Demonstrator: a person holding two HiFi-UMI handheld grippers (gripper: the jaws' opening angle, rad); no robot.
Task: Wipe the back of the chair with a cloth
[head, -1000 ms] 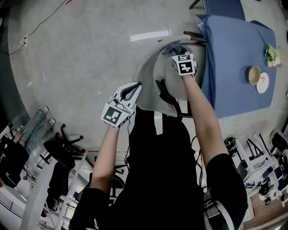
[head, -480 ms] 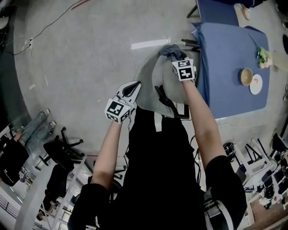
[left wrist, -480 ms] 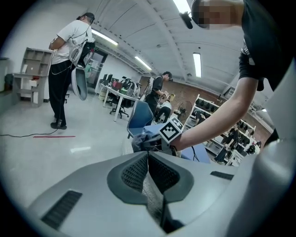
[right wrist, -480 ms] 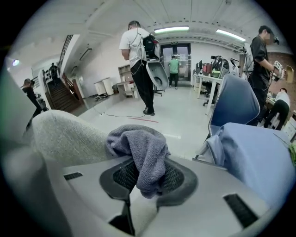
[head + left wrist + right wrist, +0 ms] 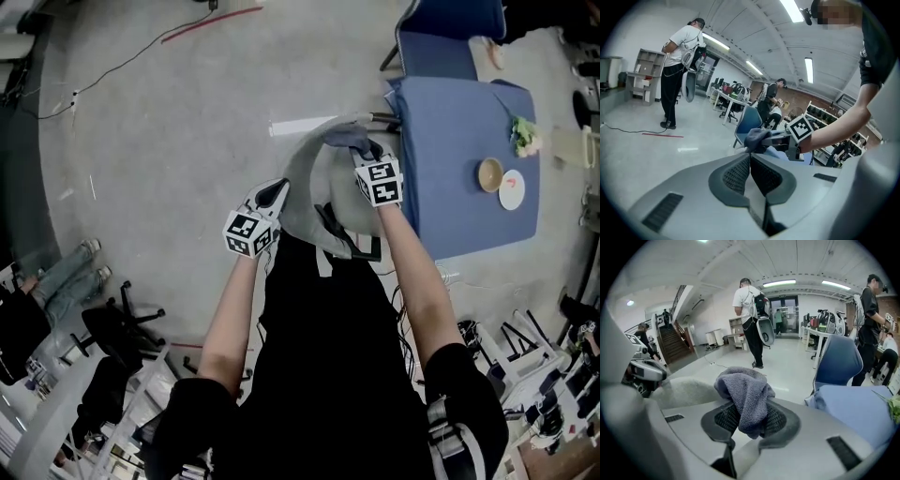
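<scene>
Jaws of my right gripper [image 5: 749,422] pinched the grey cloth [image 5: 743,392] at the far edge of the chair back [image 5: 302,187], my left gripper [image 5: 750,172] pressed shut and empty by its left edge, so wiping seemed under way, how much remained unclear.

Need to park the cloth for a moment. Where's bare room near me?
The table is bare on its chair side, left of the bowl and plate. The floor left of the chair back is open too. Crowded: gear at lower right, office chairs at lower left.
</scene>
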